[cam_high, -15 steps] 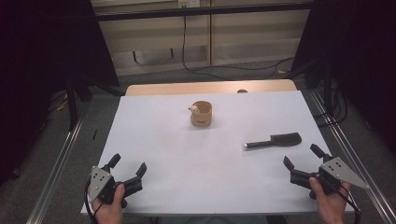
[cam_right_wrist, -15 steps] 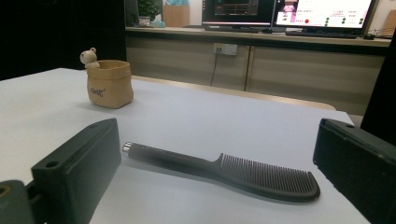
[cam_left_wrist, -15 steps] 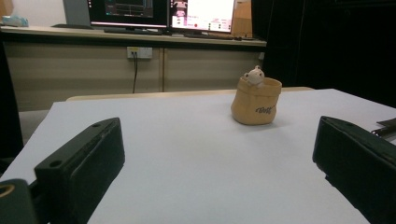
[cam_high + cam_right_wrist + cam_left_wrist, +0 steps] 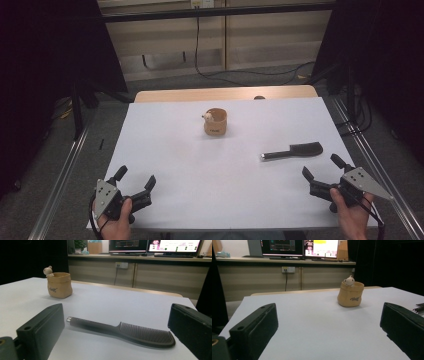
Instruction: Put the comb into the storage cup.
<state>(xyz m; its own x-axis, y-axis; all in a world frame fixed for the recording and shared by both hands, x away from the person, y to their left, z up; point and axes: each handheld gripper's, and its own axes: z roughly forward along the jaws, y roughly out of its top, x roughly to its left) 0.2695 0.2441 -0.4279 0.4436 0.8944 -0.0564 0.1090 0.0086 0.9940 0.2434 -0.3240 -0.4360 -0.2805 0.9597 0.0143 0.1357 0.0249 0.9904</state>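
While both hands rest at the near edge of the white table (image 4: 165,150), the black comb (image 4: 292,150) lies flat on it, just ahead of the right tongs (image 4: 322,168), whose jaws stand wide with nothing between them. Seen from the right gripper view, the comb (image 4: 125,331) lies crosswise, its metal-tipped handle toward the tan pouch-shaped cup (image 4: 59,285) and its teeth facing away. That cup (image 4: 215,121), with a small pale figure on its rim, stands well beyond the comb, toward the table's far side. Far across from the comb, the left tongs (image 4: 136,178) are also spread wide and empty.
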